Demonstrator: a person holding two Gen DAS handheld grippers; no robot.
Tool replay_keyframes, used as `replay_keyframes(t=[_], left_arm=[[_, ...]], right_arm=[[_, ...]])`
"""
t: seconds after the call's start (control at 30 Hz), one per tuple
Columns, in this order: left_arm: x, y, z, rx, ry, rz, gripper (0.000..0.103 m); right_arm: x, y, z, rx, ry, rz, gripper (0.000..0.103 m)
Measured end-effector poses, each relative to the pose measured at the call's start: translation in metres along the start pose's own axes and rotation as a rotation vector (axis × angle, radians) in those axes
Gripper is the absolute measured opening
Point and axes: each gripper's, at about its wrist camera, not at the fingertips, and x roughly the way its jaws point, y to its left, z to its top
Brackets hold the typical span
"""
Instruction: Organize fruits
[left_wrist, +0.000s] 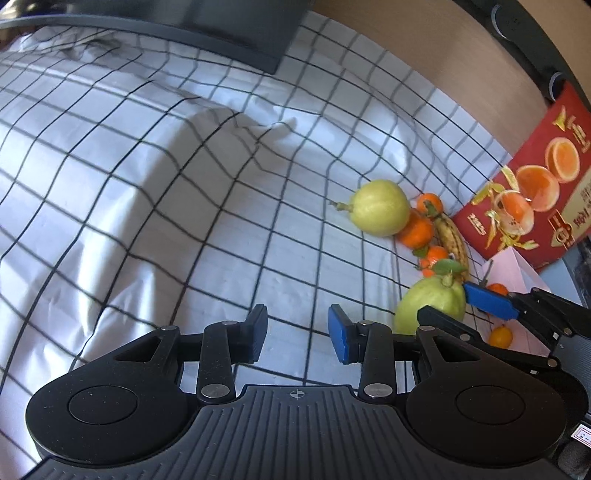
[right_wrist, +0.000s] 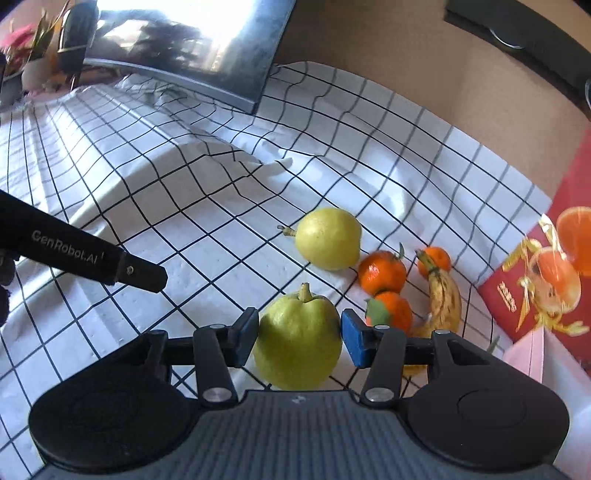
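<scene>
Here the right gripper (right_wrist: 299, 338) has its blue-padded jaws around the nearer green guava (right_wrist: 297, 338), pads right at its sides; a sliver of gap shows at the right pad, so a firm grip cannot be told. The guava sits on the checked cloth (right_wrist: 207, 229) over the desk, stem up. Left gripper (left_wrist: 298, 334) hangs over bare cloth to the left of the fruit, jaws narrow with nothing between them. The second, yellower guava (right_wrist: 328, 238) lies further back, stem pointing left. Just right of it sit three mandarins (right_wrist: 382, 271) and a spotted banana (right_wrist: 445, 295), clustered and touching. A red box (left_wrist: 535, 184) printed with oranges stands beside the fruit on the right. A dark monitor (right_wrist: 207, 48) sits at the far edge.
</scene>
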Motion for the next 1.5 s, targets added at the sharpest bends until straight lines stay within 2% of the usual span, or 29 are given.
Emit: replay_keyframes(t=[0.23, 0.3, 0.4, 0.47, 0.6, 0.7, 0.73, 0.77, 0.87, 0.93, 1.17, 1.27, 1.33, 1.5], left_arm=[[-0.001, -0.014, 0.005, 0.066, -0.008, -0.033, 0.040], [-0.002, -0.016, 0.005, 0.075, -0.007, -0.036, 0.040], [-0.001, -0.016, 0.003, 0.085, 0.002, -0.037, 0.040], [0.002, -0.015, 0.002, 0.082, 0.012, -0.043, 0.040], [0.007, -0.017, 0.001, 0.080, 0.022, -0.077, 0.040], [0.012, -0.016, 0.002, 0.035, 0.048, -0.136, 0.040], [0.014, -0.016, 0.004, 0.018, 0.057, -0.158, 0.040], [0.015, -0.017, 0.005, 0.006, 0.059, -0.172, 0.040], [0.018, -0.016, 0.016, -0.044, 0.024, -0.126, 0.040], [0.018, -0.017, 0.027, -0.056, -0.014, -0.122, 0.040], [0.037, -0.041, 0.065, 0.023, -0.072, -0.119, 0.040], [0.038, -0.042, 0.063, 0.009, -0.075, -0.119, 0.040], [0.035, -0.039, 0.056, -0.006, -0.065, -0.123, 0.040], [0.022, -0.023, 0.030, -0.055, -0.052, -0.090, 0.040]], right_arm=[[-0.004, -0.005, -0.005, 0.049, -0.015, -0.018, 0.049], [-0.004, -0.006, -0.007, 0.071, -0.013, -0.019, 0.053], [-0.001, -0.009, -0.009, 0.114, -0.009, -0.034, 0.064], [0.001, -0.009, -0.010, 0.127, -0.005, -0.030, 0.065], [0.013, -0.002, -0.005, 0.075, 0.036, 0.003, 0.065], [0.020, 0.002, -0.004, 0.062, 0.059, 0.034, 0.061], [0.021, 0.003, -0.004, 0.064, 0.066, 0.041, 0.051], [0.022, 0.005, -0.004, 0.066, 0.074, 0.045, 0.046], [0.018, 0.009, -0.007, 0.057, 0.083, 0.041, 0.046], [0.010, 0.009, -0.010, 0.049, 0.084, 0.045, 0.046], [-0.016, 0.006, -0.026, 0.022, 0.080, -0.021, 0.048], [-0.020, 0.006, -0.022, -0.039, 0.040, -0.098, 0.056], [-0.019, 0.005, -0.017, -0.066, 0.013, -0.120, 0.064], [-0.004, 0.012, -0.006, -0.133, -0.001, -0.072, 0.065]])
